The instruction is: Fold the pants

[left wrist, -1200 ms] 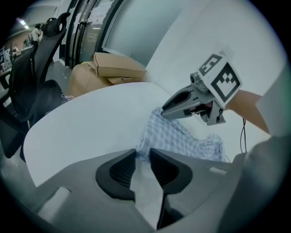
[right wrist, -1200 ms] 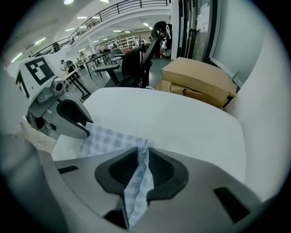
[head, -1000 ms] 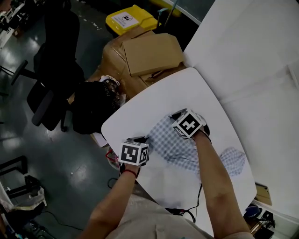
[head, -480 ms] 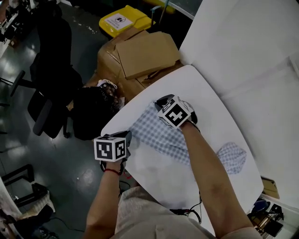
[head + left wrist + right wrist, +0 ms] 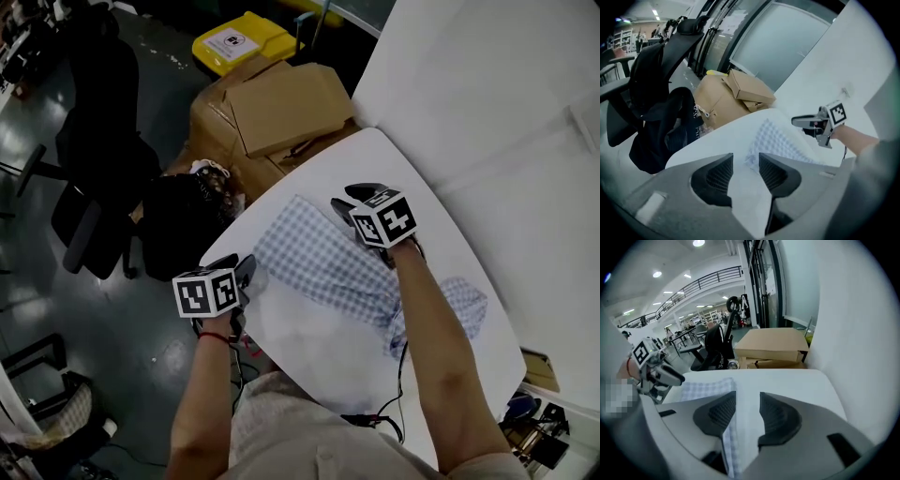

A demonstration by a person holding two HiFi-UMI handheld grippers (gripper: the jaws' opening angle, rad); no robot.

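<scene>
Checked pants [image 5: 319,261] spread out — white table [image 5: 314,339].

— What fills the bottom?
— The left tool [image 5: 746,158], its jaws apart after just opening. Nothing is pinched: bare table [image 5: 712,138] shows in the gap, and the near corner of the pants [image 5: 780,140] lies just past the tips.
— How do the pants lie?
— Checked cloth, flat on the table, running toward the far right edge.
— Anything near them?
— The right tool [image 5: 799,122], at their far side, with its marker cube [image 5: 837,112] and a forearm [image 5: 855,138] behind. I can't tell whether it touches.
— Past the table's left edge?
— Cardboard boxes [image 5: 736,93], a yellow bin [image 5: 714,73] behind them, a black chair [image 5: 649,65] and a dark bag [image 5: 661,136].
</scene>
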